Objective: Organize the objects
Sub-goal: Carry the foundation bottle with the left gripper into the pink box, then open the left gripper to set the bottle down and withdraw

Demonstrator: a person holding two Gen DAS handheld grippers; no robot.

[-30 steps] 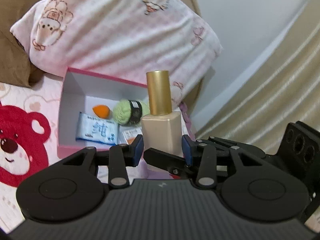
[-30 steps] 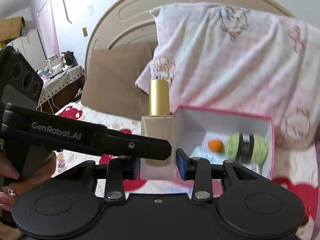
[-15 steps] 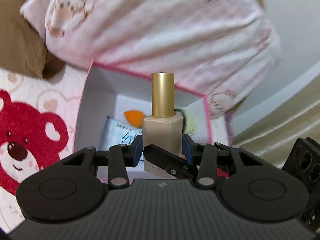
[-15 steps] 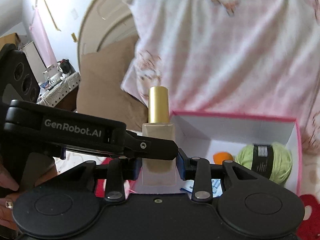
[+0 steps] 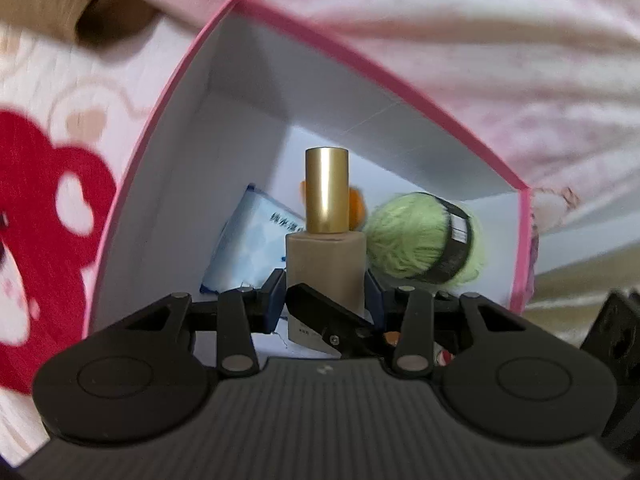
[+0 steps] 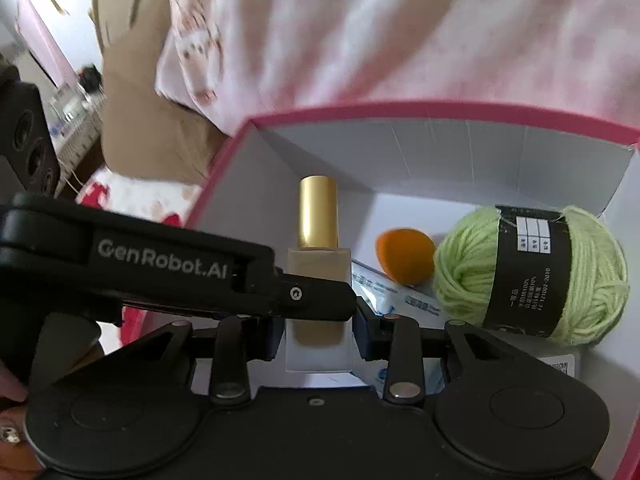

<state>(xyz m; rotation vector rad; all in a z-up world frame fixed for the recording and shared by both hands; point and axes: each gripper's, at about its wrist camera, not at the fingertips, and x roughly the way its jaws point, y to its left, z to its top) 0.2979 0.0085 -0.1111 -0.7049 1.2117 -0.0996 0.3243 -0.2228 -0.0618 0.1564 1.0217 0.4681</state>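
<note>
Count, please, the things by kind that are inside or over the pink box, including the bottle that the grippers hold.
Bottle with gold cap: 1
Green yarn ball: 1
Orange sponge: 1
Blue-white packet: 1
White card, partly hidden under the yarn: 1
Total: 5, all in or above the pink box.

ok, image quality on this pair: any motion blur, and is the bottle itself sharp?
Left wrist: pillow and bear bedsheet smeared by motion, box rim bowed by fisheye; bottle sharp. Right wrist: pillow streaked, bottle, yarn and its label crisp, mild sheen on the gold cap.
</note>
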